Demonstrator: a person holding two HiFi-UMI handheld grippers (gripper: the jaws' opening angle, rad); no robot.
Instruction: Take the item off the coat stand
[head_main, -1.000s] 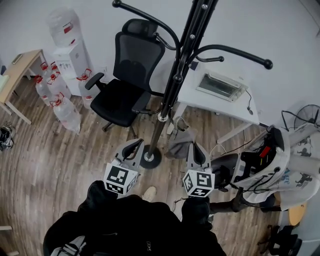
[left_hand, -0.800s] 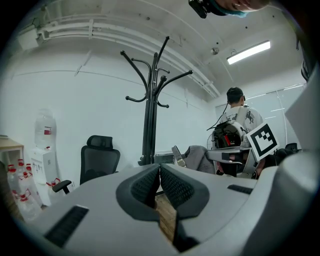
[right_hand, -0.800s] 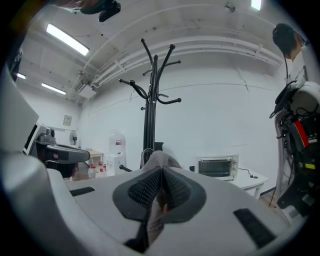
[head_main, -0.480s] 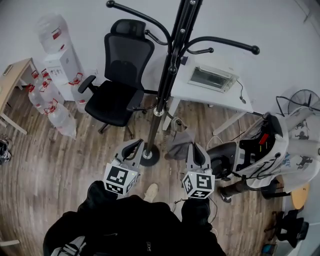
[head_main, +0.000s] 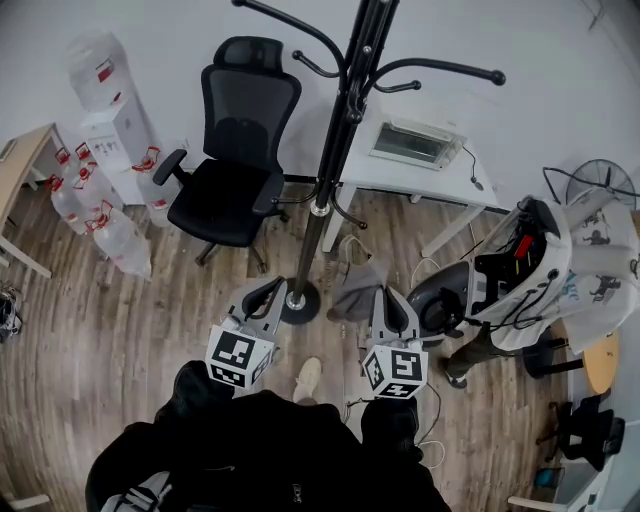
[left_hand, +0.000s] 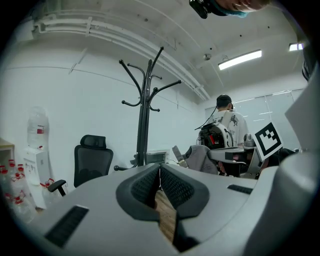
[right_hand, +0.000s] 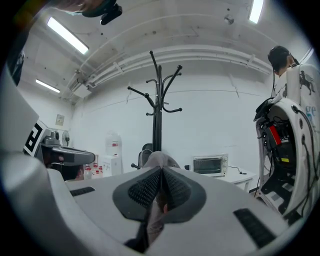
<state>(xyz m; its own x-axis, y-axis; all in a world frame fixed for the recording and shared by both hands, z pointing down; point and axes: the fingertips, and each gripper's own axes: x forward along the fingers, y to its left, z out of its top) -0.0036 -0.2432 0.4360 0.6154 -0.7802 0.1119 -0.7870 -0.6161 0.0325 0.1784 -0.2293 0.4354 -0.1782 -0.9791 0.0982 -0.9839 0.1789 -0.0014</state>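
The black coat stand (head_main: 322, 180) rises from its round base (head_main: 296, 303) just ahead of me, and its curved hooks show bare. A grey fabric item (head_main: 352, 293) with a strap hangs off the stand, to the right of the base. My right gripper (head_main: 389, 298) is shut on the grey item (right_hand: 159, 158), and cloth bulges above and trails below the pads. My left gripper (head_main: 266, 294) hovers beside the base, shut with nothing between its pads (left_hand: 150, 182). In the left gripper view the grey item (left_hand: 201, 157) hangs at the right gripper's tip, with the stand (left_hand: 145, 115) behind.
A black office chair (head_main: 228, 170) stands left of the stand. Behind it is a white table (head_main: 455, 185) with a toaster oven (head_main: 415, 145). A water dispenser (head_main: 110, 120) and bottles (head_main: 120, 240) sit at far left. A person (head_main: 565, 265) stands close at my right.
The stand and the room have slid in the head view as I shifted. Both grippers keep their places in that view, the right one still holding the grey item.
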